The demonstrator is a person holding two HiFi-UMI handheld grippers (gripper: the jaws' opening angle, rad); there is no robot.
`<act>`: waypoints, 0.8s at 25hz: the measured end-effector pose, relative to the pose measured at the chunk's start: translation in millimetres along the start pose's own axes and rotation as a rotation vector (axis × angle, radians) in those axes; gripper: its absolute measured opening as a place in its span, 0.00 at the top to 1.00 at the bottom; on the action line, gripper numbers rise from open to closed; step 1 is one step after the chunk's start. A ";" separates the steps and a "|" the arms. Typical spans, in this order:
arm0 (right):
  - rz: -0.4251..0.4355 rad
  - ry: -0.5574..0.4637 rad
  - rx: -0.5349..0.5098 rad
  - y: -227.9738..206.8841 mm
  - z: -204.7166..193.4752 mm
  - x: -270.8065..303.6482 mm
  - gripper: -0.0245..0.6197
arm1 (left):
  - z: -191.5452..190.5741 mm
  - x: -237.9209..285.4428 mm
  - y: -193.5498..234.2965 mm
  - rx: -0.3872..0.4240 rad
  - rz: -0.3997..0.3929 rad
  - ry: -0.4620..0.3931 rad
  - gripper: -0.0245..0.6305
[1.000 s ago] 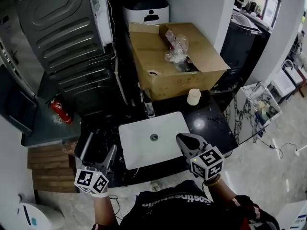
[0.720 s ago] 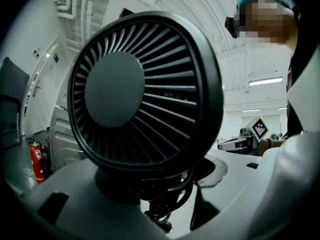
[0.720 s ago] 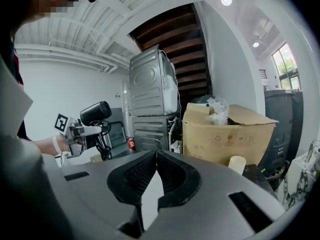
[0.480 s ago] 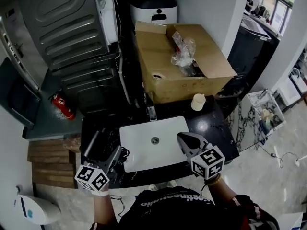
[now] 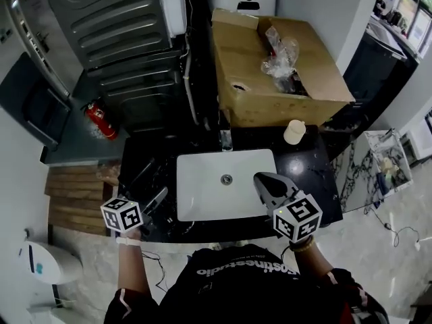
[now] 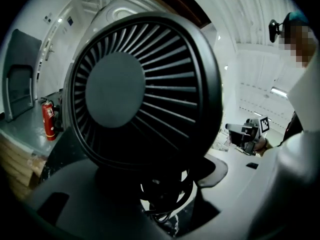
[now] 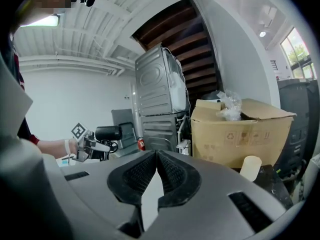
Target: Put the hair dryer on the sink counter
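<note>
Left tool [image 5: 156, 200] pinches the black, fin-grilled hair dryer [image 6: 145, 91]; right tool [image 7: 156, 172] pressed together.

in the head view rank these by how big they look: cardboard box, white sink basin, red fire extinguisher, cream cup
1. cardboard box
2. white sink basin
3. red fire extinguisher and cream cup: about alike; the extinguisher stands lower, farther off, so unranked

Left tongs [image 5: 156, 201] are held at the lower left of the head view, pointed up and right, clamped wide round the hair dryer [image 6: 145, 91]. Right tongs [image 5: 263, 181] are held at lower right, pressed together, nothing gripped.
</note>
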State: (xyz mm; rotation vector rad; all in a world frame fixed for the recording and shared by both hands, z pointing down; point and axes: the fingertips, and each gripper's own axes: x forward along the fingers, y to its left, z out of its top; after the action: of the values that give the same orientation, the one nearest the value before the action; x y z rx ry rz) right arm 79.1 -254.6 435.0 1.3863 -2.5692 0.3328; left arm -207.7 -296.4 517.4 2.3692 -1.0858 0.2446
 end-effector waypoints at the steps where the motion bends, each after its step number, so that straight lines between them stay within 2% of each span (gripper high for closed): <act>1: 0.005 0.004 0.000 0.7 -2.0 1.3 0.90 | -8.1 1.3 9.2 -0.018 0.002 0.035 0.51; 6: 0.019 0.031 0.010 3.4 -13.7 4.9 0.90 | -37.9 7.8 40.7 -0.126 -0.056 0.182 0.51; 11: 0.025 0.044 0.016 7.6 -20.8 7.9 0.90 | -73.4 21.4 58.3 -0.205 -0.177 0.377 0.51; 14: 0.023 0.052 0.019 8.8 -24.0 9.1 0.90 | -89.8 31.2 63.3 -0.277 -0.250 0.456 0.51; 17: 0.020 0.063 0.023 8.0 -27.6 8.9 0.90 | -102.4 40.7 69.9 -0.320 -0.259 0.518 0.51; 20: 0.012 0.071 0.030 6.1 -31.7 8.3 0.90 | -115.3 47.5 78.2 -0.302 -0.223 0.572 0.51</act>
State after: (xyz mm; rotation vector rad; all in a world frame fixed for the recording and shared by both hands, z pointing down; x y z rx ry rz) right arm 71.7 -248.8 467.0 1.3450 -2.5260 0.4167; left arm -228.9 -309.5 662.5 1.9470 -0.5395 0.5882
